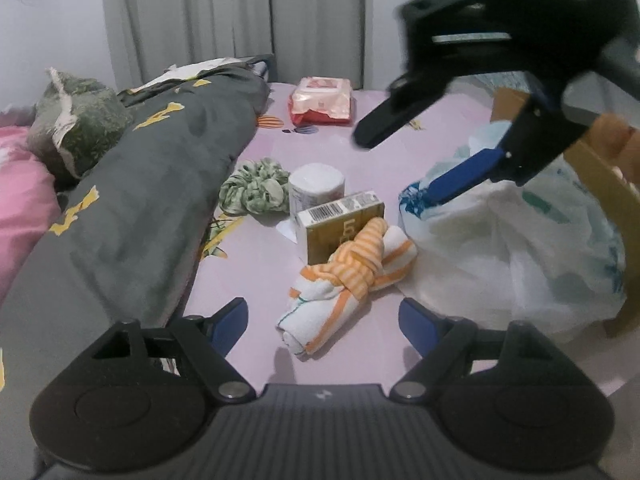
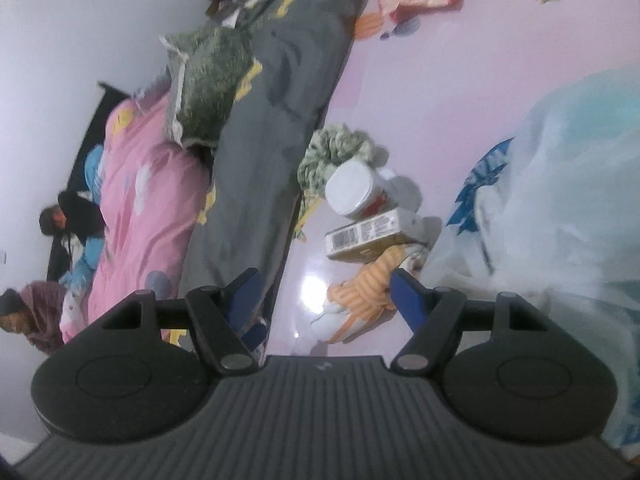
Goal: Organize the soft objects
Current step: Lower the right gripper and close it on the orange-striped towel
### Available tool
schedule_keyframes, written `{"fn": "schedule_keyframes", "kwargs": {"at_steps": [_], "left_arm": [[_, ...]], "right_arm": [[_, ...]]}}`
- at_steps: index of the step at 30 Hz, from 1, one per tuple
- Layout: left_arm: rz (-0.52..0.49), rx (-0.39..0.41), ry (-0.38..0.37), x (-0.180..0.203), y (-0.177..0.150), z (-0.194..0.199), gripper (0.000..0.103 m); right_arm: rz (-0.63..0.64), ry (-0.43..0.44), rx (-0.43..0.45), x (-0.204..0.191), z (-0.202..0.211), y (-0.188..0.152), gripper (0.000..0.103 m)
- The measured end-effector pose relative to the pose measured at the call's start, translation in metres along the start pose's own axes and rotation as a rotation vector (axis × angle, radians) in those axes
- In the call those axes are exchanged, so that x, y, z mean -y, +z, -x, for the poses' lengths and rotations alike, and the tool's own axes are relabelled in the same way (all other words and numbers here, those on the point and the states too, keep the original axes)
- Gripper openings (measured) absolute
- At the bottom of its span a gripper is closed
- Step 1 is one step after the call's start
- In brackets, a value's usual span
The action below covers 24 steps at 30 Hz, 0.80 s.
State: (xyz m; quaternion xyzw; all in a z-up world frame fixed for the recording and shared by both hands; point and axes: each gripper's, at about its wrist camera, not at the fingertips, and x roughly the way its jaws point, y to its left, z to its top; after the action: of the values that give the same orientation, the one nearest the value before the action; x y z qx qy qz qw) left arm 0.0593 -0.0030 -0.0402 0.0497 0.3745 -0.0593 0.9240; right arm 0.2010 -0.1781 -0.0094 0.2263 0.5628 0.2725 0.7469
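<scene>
Hovering, our left claw [image 1: 322, 322] gapes wide and empty just short of the knotted orange-striped towel [image 1: 352, 276] on the pink bed [image 1: 256, 272]; our right claw [image 1: 394, 170] hangs wide, empty, above

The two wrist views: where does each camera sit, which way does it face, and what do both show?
Left wrist: on the left tool, facing down over the pink sheet at the knotted towel; the right tool shows upper right, open.
Right wrist: on the right tool, rolled sideways, facing towel and plastic bag.
Shared: towel, box, jar, scrunchie, grey blanket.
</scene>
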Motion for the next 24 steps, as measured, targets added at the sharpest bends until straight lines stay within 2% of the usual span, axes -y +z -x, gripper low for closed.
{"fn": "schedule_keyframes", "kwargs": {"at_steps": [3, 8, 11, 13, 15, 18, 24], "left_arm": [[-0.052, 0.002, 0.012, 0.002, -0.002, -0.009, 0.083], [-0.106, -0.059, 0.020, 0.001, -0.001, -0.039, 0.082], [-0.114, -0.107, 0.015, 0.001, -0.001, -0.057, 0.072], [-0.086, -0.103, 0.002, 0.000, -0.001, -0.060, 0.069], [-0.050, -0.110, -0.012, -0.002, 0.000, -0.061, 0.056], [-0.019, -0.121, -0.001, -0.002, 0.000, -0.058, 0.047], [0.055, -0.148, -0.031, -0.001, -0.009, -0.041, 0.040]], "right_arm": [[-0.027, 0.001, -0.052, -0.002, -0.017, -0.005, 0.071], [-0.021, -0.016, -0.089, -0.004, -0.035, -0.014, 0.065], [-0.038, -0.029, -0.118, 0.002, -0.049, -0.017, 0.056], [-0.050, -0.036, -0.131, 0.006, -0.058, -0.020, 0.051], [-0.059, -0.049, -0.132, 0.009, -0.066, -0.022, 0.047], [-0.076, -0.057, -0.136, 0.014, -0.073, -0.023, 0.044], [-0.064, -0.084, -0.128, 0.011, -0.077, -0.029, 0.043]]}}
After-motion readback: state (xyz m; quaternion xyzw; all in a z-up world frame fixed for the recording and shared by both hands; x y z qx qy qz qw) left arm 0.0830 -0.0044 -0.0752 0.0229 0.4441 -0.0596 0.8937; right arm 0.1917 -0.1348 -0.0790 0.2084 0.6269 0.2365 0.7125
